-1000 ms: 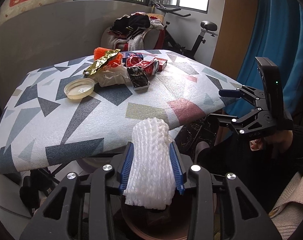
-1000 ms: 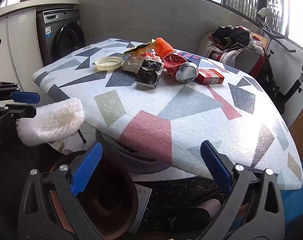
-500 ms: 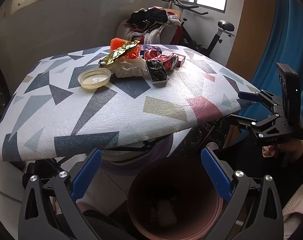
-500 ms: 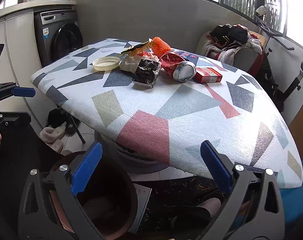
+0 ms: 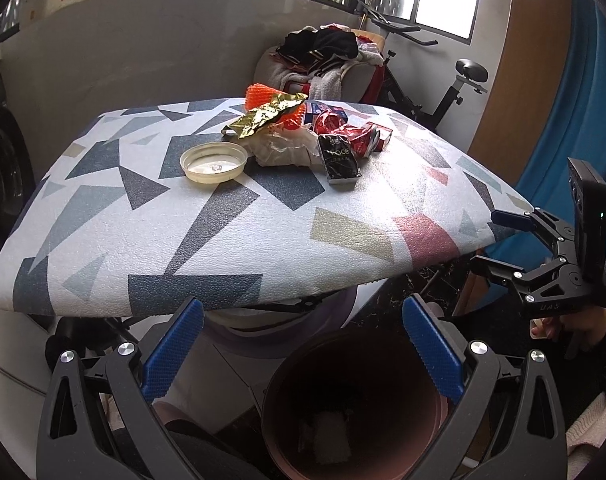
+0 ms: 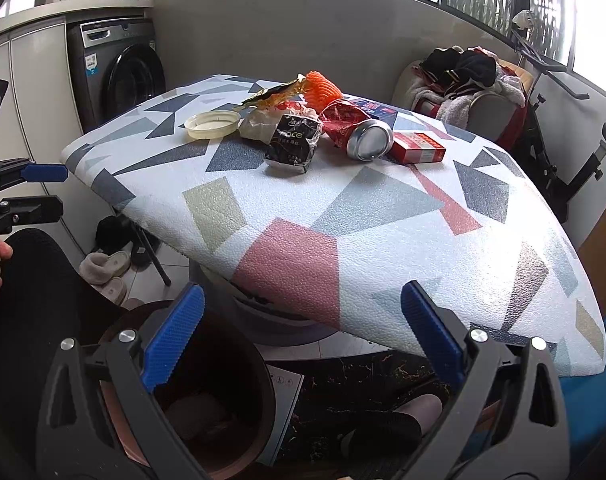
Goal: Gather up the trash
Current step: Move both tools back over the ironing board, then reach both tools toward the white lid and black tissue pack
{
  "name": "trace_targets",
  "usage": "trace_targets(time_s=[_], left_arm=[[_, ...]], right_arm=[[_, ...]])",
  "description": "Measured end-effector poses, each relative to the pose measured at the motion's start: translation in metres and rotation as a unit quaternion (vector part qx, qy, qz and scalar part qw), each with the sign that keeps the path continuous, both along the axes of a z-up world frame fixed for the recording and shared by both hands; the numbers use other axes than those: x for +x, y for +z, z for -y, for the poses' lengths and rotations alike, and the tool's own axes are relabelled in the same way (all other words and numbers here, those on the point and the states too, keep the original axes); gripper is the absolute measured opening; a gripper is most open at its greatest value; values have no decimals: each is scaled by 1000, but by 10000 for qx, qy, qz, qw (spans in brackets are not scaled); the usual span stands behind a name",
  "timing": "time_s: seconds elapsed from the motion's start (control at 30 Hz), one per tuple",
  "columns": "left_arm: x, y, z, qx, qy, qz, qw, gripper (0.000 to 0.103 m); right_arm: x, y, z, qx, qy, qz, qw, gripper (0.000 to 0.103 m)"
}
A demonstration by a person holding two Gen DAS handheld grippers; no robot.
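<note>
My left gripper [image 5: 302, 346] hangs open and empty over a brown bin [image 5: 431, 420] on the floor. A white foam net [image 5: 331, 436] lies at the bin's bottom. On the patterned table [image 5: 183, 240] beyond sit a plastic lid [image 5: 214, 161], a gold wrapper [image 5: 263, 118], an orange foam net [image 5: 261, 94], crumpled white paper [image 5: 283, 146], a black packet [image 5: 339, 158] and a red can [image 5: 361, 136]. A red box [image 6: 419, 147] lies beside the can [image 6: 363, 136]. My right gripper [image 6: 303, 332] is open and empty at the table's near edge, right of the bin [image 6: 259, 392].
A washing machine [image 6: 119, 76] stands at the left. A chair piled with clothes [image 5: 327, 56] and an exercise bike [image 5: 443, 92] are behind the table. Slippers [image 6: 103, 268] lie under it. A blue curtain [image 5: 583, 120] hangs on the right.
The left gripper's jaws opened wide and the white foam net dropped from them into the bin. Its view then tipped up toward the table. The right gripper stayed still.
</note>
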State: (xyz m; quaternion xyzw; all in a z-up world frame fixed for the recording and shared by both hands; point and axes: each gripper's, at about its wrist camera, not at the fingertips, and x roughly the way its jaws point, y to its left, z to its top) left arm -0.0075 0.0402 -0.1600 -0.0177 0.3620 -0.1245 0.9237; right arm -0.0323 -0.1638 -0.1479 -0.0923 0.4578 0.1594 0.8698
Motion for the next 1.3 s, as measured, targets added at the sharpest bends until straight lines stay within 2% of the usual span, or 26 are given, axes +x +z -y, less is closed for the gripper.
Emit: trace_targets(time_s=[0.13, 0.2, 0.3, 0.43, 0.6, 0.83, 0.97, 1.1, 1.3], left_arm=[[2, 13, -10, -119, 159, 280, 9994, 97], [6, 21, -14, -129, 180, 403, 9989, 97], [14, 36, -19, 86, 252, 702, 9972, 97], [29, 55, -27, 103, 340, 1093, 9934, 97], [52, 70, -29, 388, 344, 1315, 9900, 97], [83, 73, -33, 473, 259, 1148, 9919, 97], [98, 65, -36, 448, 203, 938, 9944, 97], [110, 57, -38, 623, 336, 838, 9940, 97], [129, 46, -51, 528, 475, 532, 9961, 97]], right_arm=[[4, -1, 0, 26, -11, -94, 10000, 97], [11, 1, 5, 193, -108, -169, 9996, 97], [26, 3, 14, 428, -295, -263, 9983, 97], [50, 9, 20, 629, -355, -313, 9969, 97], [73, 20, 13, 473, -128, -95, 9988, 97], [101, 21, 4, 389, 128, -271, 9988, 97], [111, 17, 1, 188, 32, -183, 9997, 97], [124, 9, 1, 124, -133, -258, 9995, 97], [141, -2, -2, 52, -327, -309, 9990, 97]])
